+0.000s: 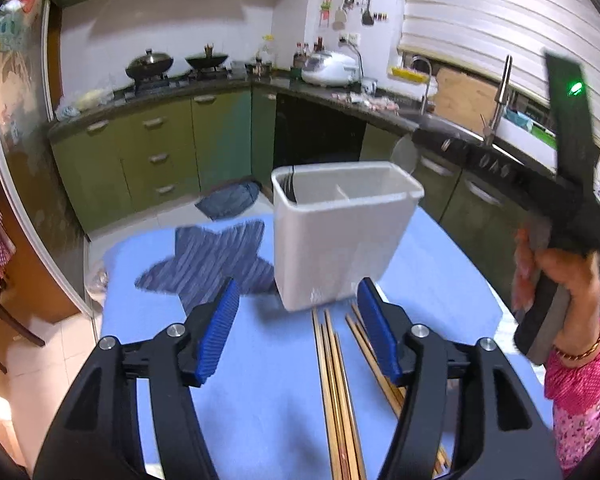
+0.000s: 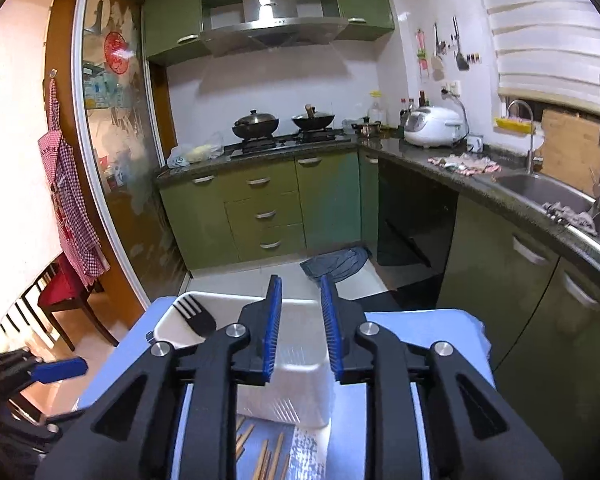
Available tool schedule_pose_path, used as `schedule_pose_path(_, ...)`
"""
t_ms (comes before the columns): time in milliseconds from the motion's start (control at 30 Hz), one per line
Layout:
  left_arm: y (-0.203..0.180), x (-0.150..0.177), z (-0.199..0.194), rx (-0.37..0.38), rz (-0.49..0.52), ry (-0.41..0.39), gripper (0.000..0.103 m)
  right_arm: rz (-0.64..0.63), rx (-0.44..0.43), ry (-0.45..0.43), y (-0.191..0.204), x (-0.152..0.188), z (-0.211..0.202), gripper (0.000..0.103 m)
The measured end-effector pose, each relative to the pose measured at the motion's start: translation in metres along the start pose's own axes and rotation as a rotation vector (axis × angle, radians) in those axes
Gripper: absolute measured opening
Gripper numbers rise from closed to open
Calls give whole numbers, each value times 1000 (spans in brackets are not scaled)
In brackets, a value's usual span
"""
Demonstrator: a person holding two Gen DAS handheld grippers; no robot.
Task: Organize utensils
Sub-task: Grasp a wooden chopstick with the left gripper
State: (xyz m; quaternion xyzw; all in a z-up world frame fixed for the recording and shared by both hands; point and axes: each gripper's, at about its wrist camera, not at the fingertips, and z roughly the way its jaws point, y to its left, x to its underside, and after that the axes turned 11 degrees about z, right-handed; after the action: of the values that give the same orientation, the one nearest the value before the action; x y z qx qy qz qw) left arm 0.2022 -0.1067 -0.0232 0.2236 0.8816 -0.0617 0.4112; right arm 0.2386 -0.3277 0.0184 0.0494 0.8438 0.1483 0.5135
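Blue tabletop (image 1: 260, 360) holds light, stiff, probably slippery chopsticks (image 1: 336, 392); pinch mid-shaft. Left gripper (image 1: 296, 312) and right gripper (image 2: 300, 320) gape empty.

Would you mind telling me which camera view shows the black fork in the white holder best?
The right wrist view: the black fork shows its tines and neck clearly, standing in the left end of the white holder. The left wrist view shows only dark tine tips behind the holder's left rim, blurred and mostly hidden by its wall.
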Motion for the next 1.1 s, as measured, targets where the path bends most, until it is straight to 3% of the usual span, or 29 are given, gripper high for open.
schedule_pose_path(33, 0, 3, 2, 8, -2, 18, 59, -1, 1, -14, 0, 1, -11, 34)
schedule_pose_path(167, -6, 19, 19, 60, -15, 139, 59, -2, 1, -39, -3, 7, -57, 36)
schedule_pose_path(400, -18, 46, 64, 114, -34, 358, 57, 29, 61, 137, -31, 59, -106, 36)
schedule_pose_path(467, -17, 52, 74, 130, -56, 403, 48, 62, 62, 188, -46, 76, -108, 36)
schedule_pose_path(500, -16, 55, 80, 135, -64, 428, 39, 70, 70, 207, -52, 83, -108, 36)
schedule_pose_path(533, -16, 57, 84, 138, -69, 440, 35, 79, 77, 226, -59, 93, -108, 36)
schedule_pose_path(733, -19, 62, 94, 138, -68, 466, 35, 96, 78, 294, -73, 121, -99, 36)
schedule_pose_path(867, -21, 61, 104, 105, -40, 492, 29, 96, 65, 302, -68, 116, -93, 36)
schedule_pose_path(933, -21, 60, 109, 104, -33, 505, 24, 93, 62, 300, -65, 115, -92, 42)
schedule_pose_path(1100, -27, 59, 116, 100, -18, 517, 23, 93, 56, 305, -61, 111, -88, 43)
